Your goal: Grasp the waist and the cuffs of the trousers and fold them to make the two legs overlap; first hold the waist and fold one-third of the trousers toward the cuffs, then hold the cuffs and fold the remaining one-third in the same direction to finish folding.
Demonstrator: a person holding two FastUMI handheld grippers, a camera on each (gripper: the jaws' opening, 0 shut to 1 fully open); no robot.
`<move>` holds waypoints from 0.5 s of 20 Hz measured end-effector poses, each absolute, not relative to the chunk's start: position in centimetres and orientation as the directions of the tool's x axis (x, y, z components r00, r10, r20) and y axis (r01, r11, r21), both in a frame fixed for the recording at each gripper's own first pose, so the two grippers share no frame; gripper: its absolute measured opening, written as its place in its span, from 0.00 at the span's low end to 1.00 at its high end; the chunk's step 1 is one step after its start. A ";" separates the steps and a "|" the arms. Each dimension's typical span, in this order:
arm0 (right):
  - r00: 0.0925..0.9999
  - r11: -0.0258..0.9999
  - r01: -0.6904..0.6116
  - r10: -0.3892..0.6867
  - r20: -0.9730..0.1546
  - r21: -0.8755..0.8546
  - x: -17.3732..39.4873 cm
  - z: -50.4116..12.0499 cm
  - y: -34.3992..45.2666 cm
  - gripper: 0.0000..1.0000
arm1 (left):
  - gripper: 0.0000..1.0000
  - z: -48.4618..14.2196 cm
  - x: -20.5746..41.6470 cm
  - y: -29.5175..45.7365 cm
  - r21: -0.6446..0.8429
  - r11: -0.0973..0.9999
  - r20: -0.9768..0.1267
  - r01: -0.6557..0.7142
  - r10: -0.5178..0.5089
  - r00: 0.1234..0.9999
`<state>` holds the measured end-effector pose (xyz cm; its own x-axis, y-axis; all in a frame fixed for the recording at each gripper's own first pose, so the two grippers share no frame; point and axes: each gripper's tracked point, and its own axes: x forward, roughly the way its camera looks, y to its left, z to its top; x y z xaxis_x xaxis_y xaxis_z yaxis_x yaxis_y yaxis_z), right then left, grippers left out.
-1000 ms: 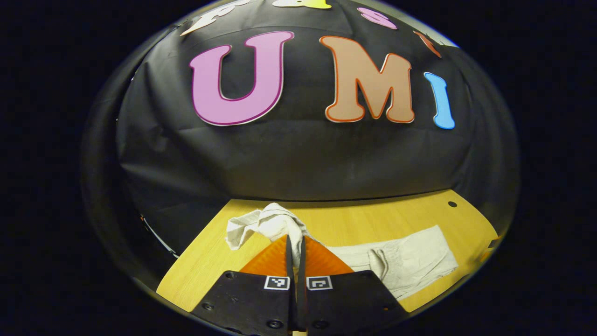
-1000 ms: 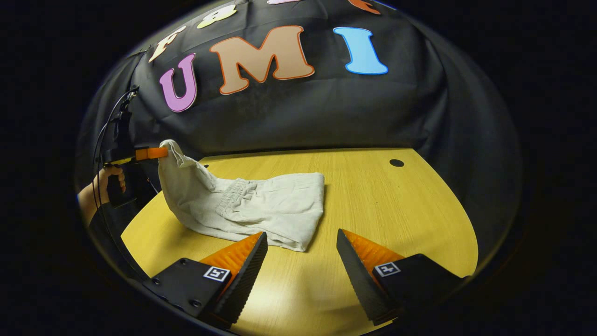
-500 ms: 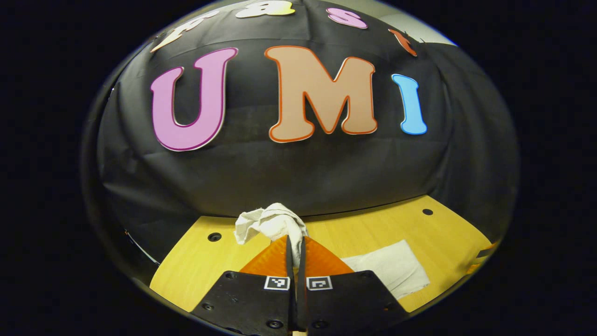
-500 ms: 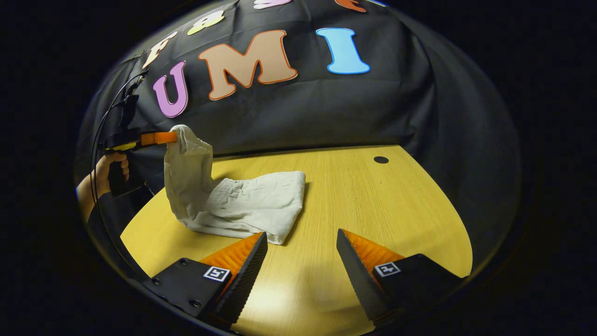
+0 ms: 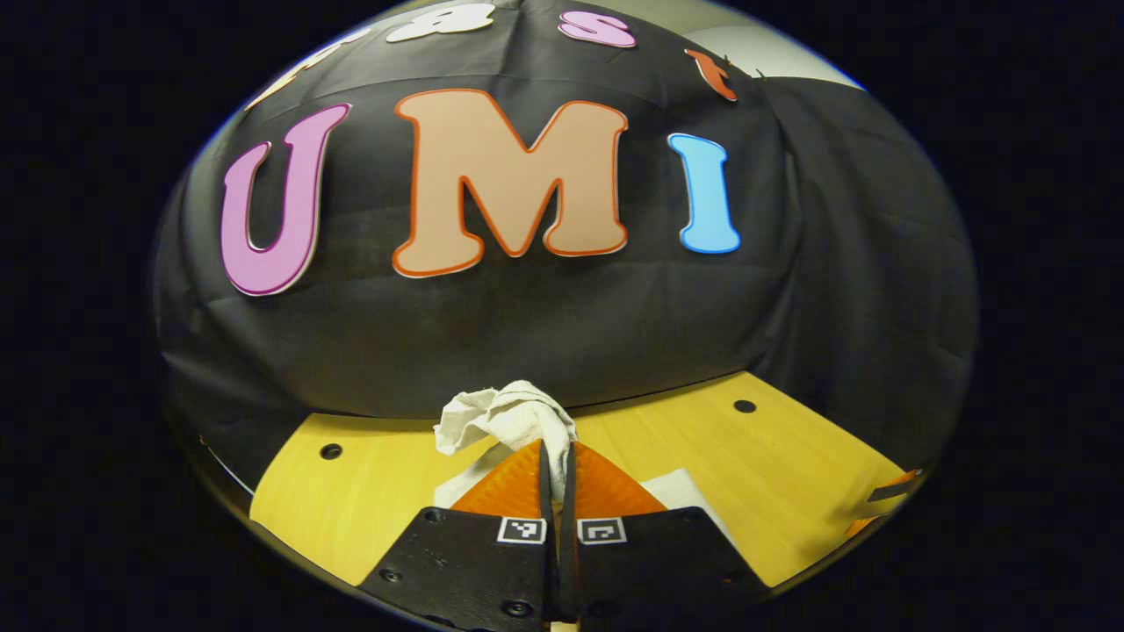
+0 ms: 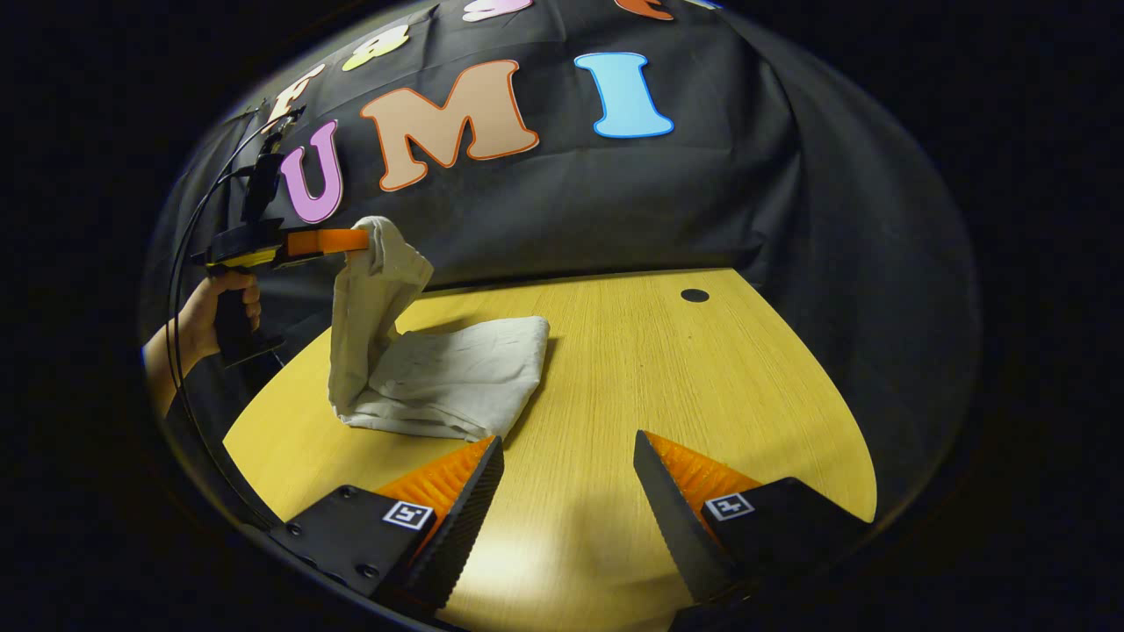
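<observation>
Up above the wooden table [image 6: 667, 377], the left gripper [image 5: 557, 456] pinches a bunched end of the pale trousers [image 6: 439, 377] between its closed fingers; from there the cloth hangs down to the folded part lying flat on the table. Nearer the table's front edge, the right gripper [image 6: 566, 465] hovers with fingers spread wide, holding nothing, its left finger just beside the fold's near corner.

No readable text besides wall letters
</observation>
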<state>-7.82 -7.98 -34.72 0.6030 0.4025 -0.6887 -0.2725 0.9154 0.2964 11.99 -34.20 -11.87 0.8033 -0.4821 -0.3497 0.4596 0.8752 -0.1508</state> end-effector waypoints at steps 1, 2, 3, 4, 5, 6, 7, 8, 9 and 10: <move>0.602 0.916 -0.270 0.402 -0.690 0.298 -7.8 -34.8 -8.3 0.96 | 0.00 -12.0 11.7 -35.3 -0.153 0.867 -0.344 0.475 -0.497 0.797; 0.601 0.915 -0.270 0.402 -0.690 0.299 -7.9 -34.9 -8.5 0.96 | 0.00 -12.4 11.2 -36.3 -0.156 0.859 -0.346 0.488 -0.510 0.788; 0.600 0.915 -0.271 0.403 -0.691 0.298 -7.8 -35.0 -8.8 0.96 | 0.00 -12.9 10.8 -37.2 -0.164 0.851 -0.350 0.500 -0.524 0.777; 0.598 0.915 -0.274 0.404 -0.692 0.297 -7.8 -35.1 -9.0 0.96 | 0.00 -13.3 10.1 -38.3 -0.179 0.840 -0.349 0.512 -0.541 0.765; 0.597 0.914 -0.278 0.404 -0.693 0.294 -7.8 -35.2 -9.1 0.96 | 0.00 -13.6 9.6 -39.3 -0.191 0.829 -0.345 0.525 -0.558 0.755; 0.596 0.914 -0.281 0.406 -0.693 0.294 -7.9 -35.3 -9.5 0.96 | 0.00 -14.3 9.0 -40.3 -0.202 0.819 -0.342 0.538 -0.573 0.745; 0.593 0.913 -0.284 0.408 -0.694 0.294 -8.0 -35.4 -9.7 0.96 | 0.00 -15.0 8.2 -41.0 -0.207 0.810 -0.344 0.548 -0.585 0.734; 0.591 0.912 -0.288 0.409 -0.695 0.292 -8.1 -35.5 -9.9 0.96 | 0.00 -15.9 7.5 -41.7 -0.211 0.802 -0.352 0.559 -0.596 0.722; 0.588 0.911 -0.292 0.412 -0.696 0.293 -8.1 -35.6 -10.0 0.91 | 0.00 -17.0 7.1 -42.4 -0.212 0.793 -0.363 0.571 -0.606 0.708; 0.587 0.909 -0.296 0.414 -0.696 0.292 -8.1 -35.7 -10.1 0.96 | 0.00 -18.0 6.0 -43.2 -0.206 0.784 -0.377 0.585 -0.616 0.692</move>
<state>-8.11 -10.12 -35.69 0.5866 0.4145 -0.6958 -0.2959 0.9094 0.2923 6.02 -43.19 -17.99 0.6917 -0.6157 -0.3774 0.5855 0.7841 -0.2060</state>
